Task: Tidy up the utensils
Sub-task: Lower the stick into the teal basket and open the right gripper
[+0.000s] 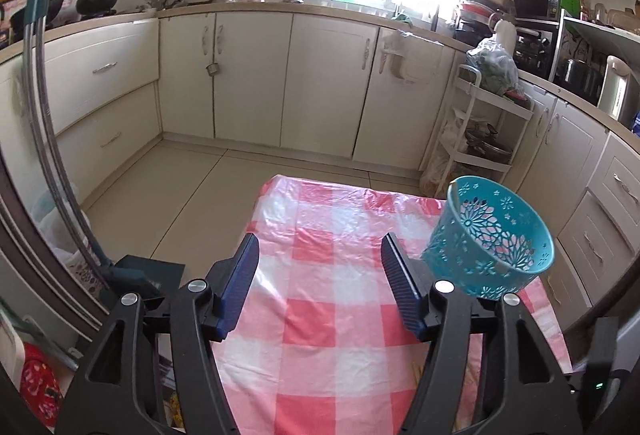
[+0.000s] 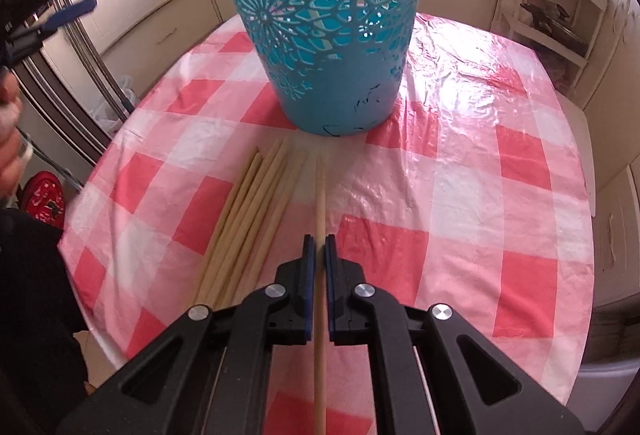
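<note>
A teal perforated plastic basket (image 2: 324, 23) stands upright on the red-and-white checked tablecloth (image 2: 460, 195). In front of it lies a bundle of several pale wooden chopsticks (image 2: 248, 219). My right gripper (image 2: 319, 243) is shut on a single chopstick (image 2: 320, 191) that points toward the basket's base, just right of the bundle. In the left wrist view my left gripper (image 1: 318, 255) is open with nothing between its fingers, above the tablecloth (image 1: 320, 315), and the basket (image 1: 492, 239) is just to its right. The left gripper (image 2: 60, 11) also shows at the upper left of the right wrist view.
Cream kitchen cabinets (image 1: 248, 75) run behind the table. A white tiered cart (image 1: 480, 131) stands beyond the table's far right corner. A person's hand (image 2: 10, 139) and dark sleeve are at the left edge. A red patterned item (image 2: 44, 199) lies on the floor at the left.
</note>
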